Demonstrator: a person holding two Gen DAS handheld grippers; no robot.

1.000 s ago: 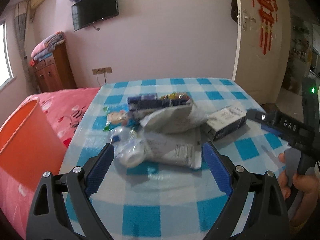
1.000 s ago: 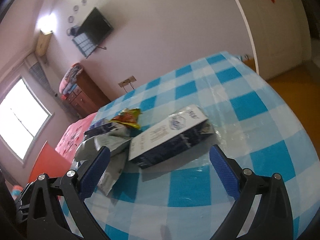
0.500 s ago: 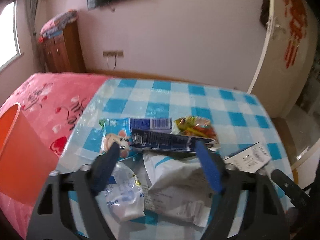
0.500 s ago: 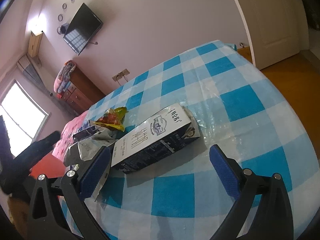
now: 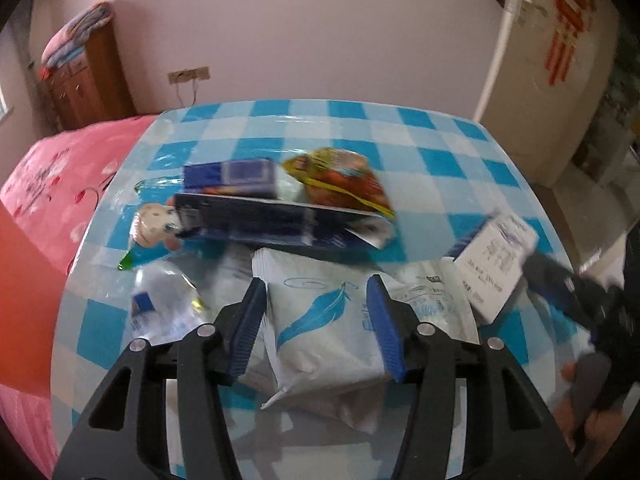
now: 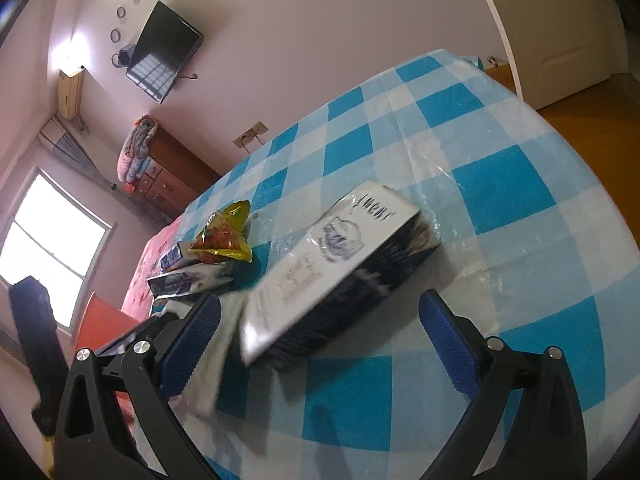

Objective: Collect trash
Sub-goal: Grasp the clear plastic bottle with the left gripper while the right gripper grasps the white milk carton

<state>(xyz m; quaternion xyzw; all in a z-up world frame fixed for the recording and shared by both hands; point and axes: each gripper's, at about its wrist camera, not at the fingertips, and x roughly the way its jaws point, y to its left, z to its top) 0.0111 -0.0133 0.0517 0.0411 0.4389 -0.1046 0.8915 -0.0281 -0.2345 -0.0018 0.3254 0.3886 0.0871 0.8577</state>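
Observation:
Trash lies piled on a blue-checked table (image 5: 440, 160). My left gripper (image 5: 316, 320) points down at the pile with a white pouch with a blue feather (image 5: 320, 320) between its closing jaws; the blue pads flank the pouch's sides. Behind it lie a long dark blue box (image 5: 256, 220), a small blue box (image 5: 230, 176), a yellow-red snack bag (image 5: 340, 180), a cartoon wrapper (image 5: 154, 224) and a clear plastic wrapper (image 5: 164, 304). My right gripper (image 6: 320, 336) stands open just short of a white and dark carton (image 6: 332, 272), which lies flat and also shows in the left wrist view as the carton (image 5: 496, 264).
An orange bin (image 5: 24, 300) stands off the table's left edge, beside a pink bed (image 5: 60, 168). A hand holding the right gripper's body (image 5: 580, 300) is close at the right. A wooden dresser (image 5: 88, 80) and a white door (image 5: 540, 60) stand by the far wall.
My left gripper has moved forward and down over the pile, and its jaws have narrowed around the white pouch. My right gripper has come a little closer to the carton.

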